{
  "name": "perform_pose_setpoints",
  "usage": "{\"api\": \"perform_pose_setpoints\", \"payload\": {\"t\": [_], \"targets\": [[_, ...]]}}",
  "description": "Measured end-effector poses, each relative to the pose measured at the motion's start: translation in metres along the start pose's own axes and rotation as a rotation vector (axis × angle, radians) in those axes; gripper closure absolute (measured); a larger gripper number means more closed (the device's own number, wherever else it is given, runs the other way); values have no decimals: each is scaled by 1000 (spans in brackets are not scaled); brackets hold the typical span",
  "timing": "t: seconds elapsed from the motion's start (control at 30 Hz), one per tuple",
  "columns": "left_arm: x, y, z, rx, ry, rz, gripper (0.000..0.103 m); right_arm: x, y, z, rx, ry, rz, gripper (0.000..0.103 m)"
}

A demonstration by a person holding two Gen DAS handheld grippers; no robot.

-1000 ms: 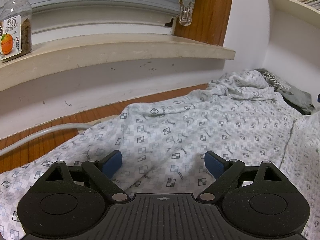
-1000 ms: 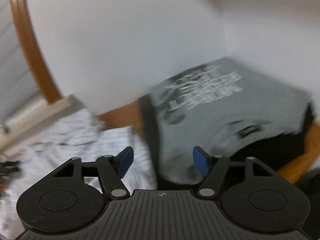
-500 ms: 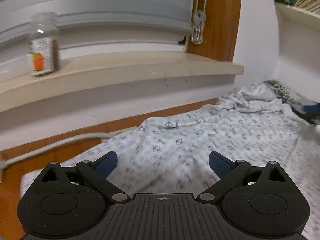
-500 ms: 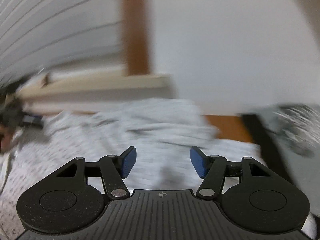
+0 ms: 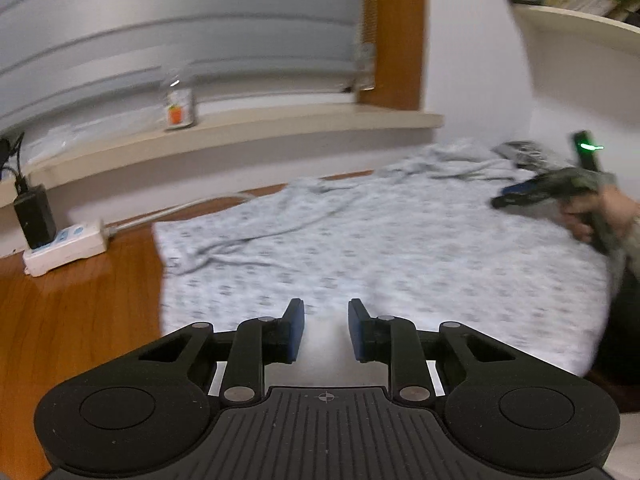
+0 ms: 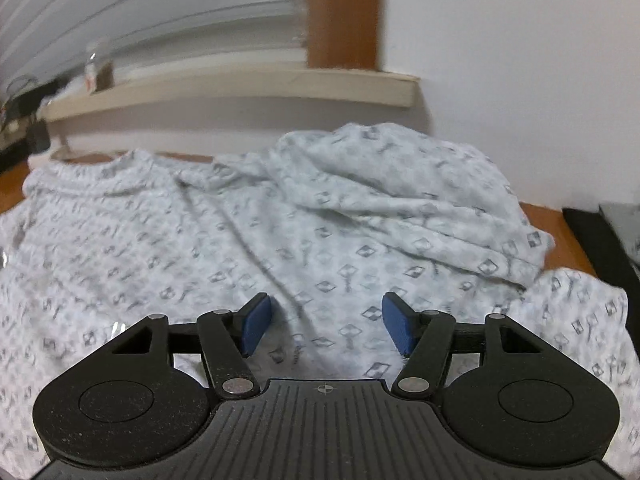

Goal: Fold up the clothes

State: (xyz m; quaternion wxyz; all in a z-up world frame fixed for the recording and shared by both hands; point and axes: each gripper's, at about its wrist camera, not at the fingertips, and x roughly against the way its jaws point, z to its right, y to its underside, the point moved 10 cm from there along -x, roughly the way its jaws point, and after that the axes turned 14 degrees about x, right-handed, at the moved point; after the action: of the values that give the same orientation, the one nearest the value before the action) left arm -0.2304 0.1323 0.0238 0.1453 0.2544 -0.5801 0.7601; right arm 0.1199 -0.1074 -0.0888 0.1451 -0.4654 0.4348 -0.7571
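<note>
Standing on far windowsill: jar, contents blurred; patterned shirt spread on wooden floor; left gripper narrowly parted, empty, at shirt's near edge; right gripper wide apart, empty, above shirt.

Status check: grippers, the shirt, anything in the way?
Left gripper narrowly open, right gripper open, both empty. Patterned shirt spread unfolded, sleeve bunched. No obstruction.

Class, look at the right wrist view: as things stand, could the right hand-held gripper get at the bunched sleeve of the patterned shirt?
Probably yes. The right hand-held gripper is open above the patterned shirt, and nothing lies between it and the bunched sleeve ahead.
</note>
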Motion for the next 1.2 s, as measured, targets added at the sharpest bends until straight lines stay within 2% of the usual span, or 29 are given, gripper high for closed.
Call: {"api": "perform_pose_setpoints", "payload": {"t": [0.1,0.17,0.27,0.47,0.57,0.63,0.7,0.77,0.87,0.93,0.97,1.0,1.07,1.2], "targets": [[9,13,37,-64,2,19,77,-3,3,1,-8,7,-20,28],[9,23,61,-91,27,4,77,-4,5,0,-9,11,-21,27],[6,41,86,-172,14,-25,77,-5,6,0,-10,16,-24,26],[-9,59,98,-209,-13,-70,77,-7,4,1,-13,19,-27,25],[-9,63,100,-207,-12,-72,62,-7,4,1,-12,20,-27,25],[-9,63,101,-202,-12,-66,58,-7,4,1,-11,21,-28,25],[-10,65,103,-200,-8,-67,46,-7,4,2,-10,21,-28,25],[-12,68,105,-203,3,-78,43,-8,4,2,-10,22,-29,25],[-13,73,107,-202,18,-83,43,-8,4,2,-11,22,-29,25],[-10,70,102,-196,18,-67,51,-7,4,2,-11,21,-29,25],[-9,69,100,-193,17,-59,59,-7,4,2,-11,20,-28,24],[-5,66,96,-183,33,-54,76,-7,4,1,-12,20,-28,24],[-1,53,79,-170,12,-29,100,-7,4,1,-12,19,-28,24],[7,24,44,-146,-47,28,101,-6,4,0,-14,14,-27,24]]}}
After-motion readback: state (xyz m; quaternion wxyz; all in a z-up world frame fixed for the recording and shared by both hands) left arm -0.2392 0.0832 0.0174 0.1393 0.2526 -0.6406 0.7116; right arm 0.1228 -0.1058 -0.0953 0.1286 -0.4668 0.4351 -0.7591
